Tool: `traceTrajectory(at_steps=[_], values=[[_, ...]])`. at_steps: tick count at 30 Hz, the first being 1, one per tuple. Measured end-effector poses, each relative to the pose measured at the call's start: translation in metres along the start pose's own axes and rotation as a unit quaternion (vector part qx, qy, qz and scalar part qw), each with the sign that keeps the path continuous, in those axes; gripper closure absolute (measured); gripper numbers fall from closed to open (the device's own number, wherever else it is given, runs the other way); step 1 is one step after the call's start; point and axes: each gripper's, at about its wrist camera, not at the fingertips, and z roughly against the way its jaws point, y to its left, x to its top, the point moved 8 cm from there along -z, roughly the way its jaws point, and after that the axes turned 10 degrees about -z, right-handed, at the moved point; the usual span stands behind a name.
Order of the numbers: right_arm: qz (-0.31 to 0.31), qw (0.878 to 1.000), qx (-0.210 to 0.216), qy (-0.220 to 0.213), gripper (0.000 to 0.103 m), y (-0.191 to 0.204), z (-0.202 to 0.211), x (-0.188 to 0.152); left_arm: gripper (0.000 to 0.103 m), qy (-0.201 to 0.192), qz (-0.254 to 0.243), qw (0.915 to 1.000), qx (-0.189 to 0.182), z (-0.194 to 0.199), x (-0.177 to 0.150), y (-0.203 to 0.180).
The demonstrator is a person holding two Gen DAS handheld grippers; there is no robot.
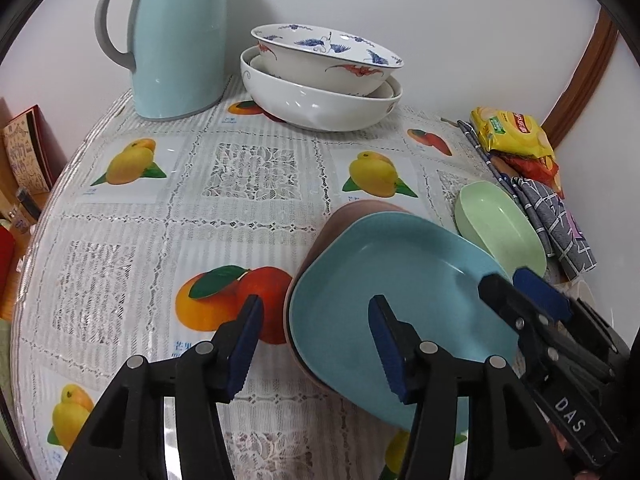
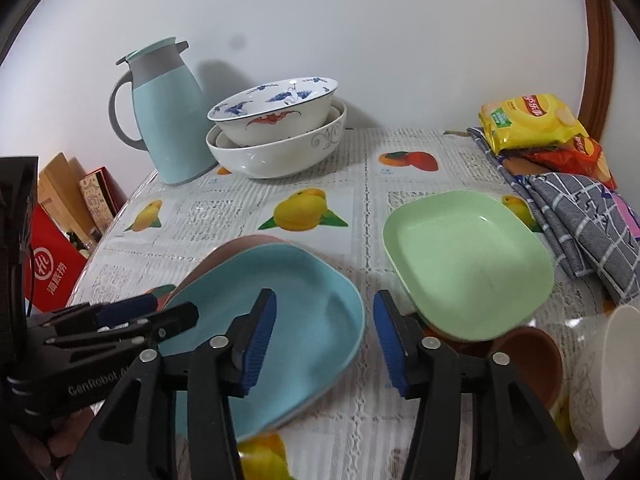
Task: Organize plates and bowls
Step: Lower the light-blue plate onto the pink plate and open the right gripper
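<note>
A blue plate [image 1: 396,284] [image 2: 280,312] lies stacked on a pink plate [image 1: 344,216] [image 2: 236,248] on the table. A green plate [image 1: 500,224] [image 2: 468,264] rests to the right, tilted on a brown bowl [image 2: 528,356]. A white bowl [image 2: 608,380] lies on its side at the far right. Two nested porcelain bowls [image 1: 324,76] [image 2: 276,132] stand at the back. My left gripper [image 1: 316,344] is open, straddling the blue plate's left rim. My right gripper [image 2: 324,340] is open over the blue plate's right rim. It also shows in the left wrist view [image 1: 520,292].
A light-blue thermos jug [image 1: 176,36] [image 2: 164,120] stands at the back left. Snack bags [image 1: 512,136] [image 2: 532,124] and a folded grey cloth [image 1: 556,216] [image 2: 580,224] lie along the right edge. Boxes and a red bag [image 2: 52,268] stand beyond the table's left edge.
</note>
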Motion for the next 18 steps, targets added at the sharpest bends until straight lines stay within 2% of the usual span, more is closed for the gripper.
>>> traceTrajectory(at_steps=[3, 6, 8, 9, 10, 18], values=[[-0.007, 1.0, 0.008, 0.018, 0.052, -0.003, 0.008, -0.011, 0.05, -0.003, 0.001, 1.0, 0.003, 0.008, -0.002, 0.002], [-0.007, 1.0, 0.014, 0.018, 0.052, -0.005, 0.017, -0.02, 0.047, -0.002, 0.007, 0.9999, 0.008, 0.011, -0.005, 0.005], [0.003, 1.0, 0.014, 0.011, 0.06, -0.003, 0.02, -0.023, 0.047, -0.001, 0.009, 0.9999, 0.007, 0.013, -0.007, 0.006], [0.008, 1.0, 0.013, 0.011, 0.074, -0.002, 0.019, -0.025, 0.047, 0.0, 0.01, 0.9999, 0.007, 0.014, -0.008, 0.005], [0.01, 1.0, 0.013, 0.012, 0.079, 0.0, 0.016, -0.026, 0.047, 0.001, 0.009, 0.9999, 0.007, 0.015, -0.009, 0.005], [-0.004, 1.0, 0.005, 0.018, 0.081, -0.001, -0.004, -0.029, 0.047, -0.002, -0.002, 0.9998, 0.02, 0.024, -0.011, 0.002]])
